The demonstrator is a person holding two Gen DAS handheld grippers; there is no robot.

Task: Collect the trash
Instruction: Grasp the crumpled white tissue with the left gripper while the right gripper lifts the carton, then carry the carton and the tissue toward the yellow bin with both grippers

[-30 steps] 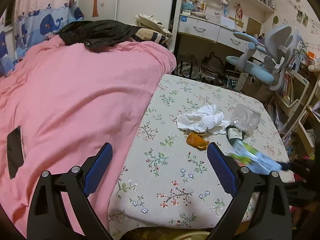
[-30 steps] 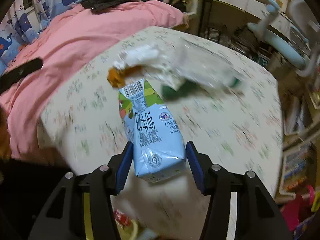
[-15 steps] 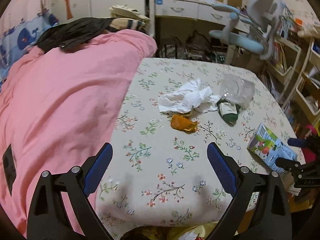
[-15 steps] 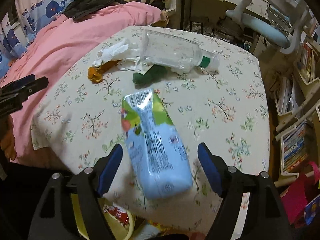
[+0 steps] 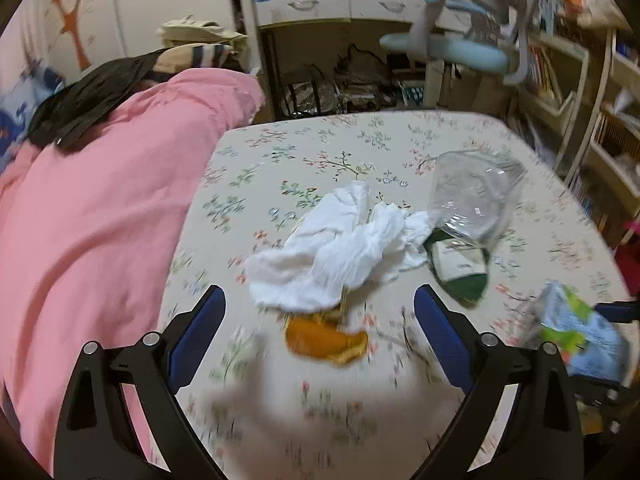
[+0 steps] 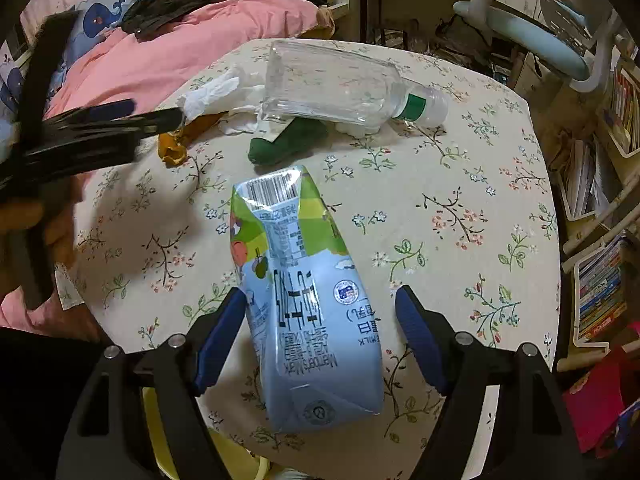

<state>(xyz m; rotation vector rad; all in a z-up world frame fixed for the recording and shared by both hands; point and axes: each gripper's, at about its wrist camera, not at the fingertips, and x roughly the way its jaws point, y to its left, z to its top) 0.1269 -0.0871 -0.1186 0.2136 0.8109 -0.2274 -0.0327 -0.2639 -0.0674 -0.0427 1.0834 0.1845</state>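
Cluttered bedroom w/ floral tablecloth (image 6: 460,208) over a table, pink blanket (image 5: 100,208) touching its left edge, blue swivel chair (image 5: 452,44) & desk drawers (image 5: 320,4) behind, bookshelves at far right.

Right gripper (image 6: 320,336): jaws wide apart, just been opening; milk carton (image 6: 304,300) lying loose between them near the table's front edge, barcode end pointing away, left pad at its side, right pad clear of it. Can't tell if the left pad touches.

Left gripper (image 5: 318,338): jaws spread, nothing clamped. Hovering over the orange peel (image 5: 326,340), which sits between the pads, partly tucked under the crumpled white tissue (image 5: 340,252).

Beyond tissue: clear plastic bottle (image 6: 340,88) on its side, green-banded neck to the right, resting on top of a dark green wrapper (image 6: 288,144) w/ white label. Tissue, bottle & wrapper bunched together, touching. Carton well apart from that pile.

Yellow rim showing below table edge in right wrist view; too cut off to tell what.
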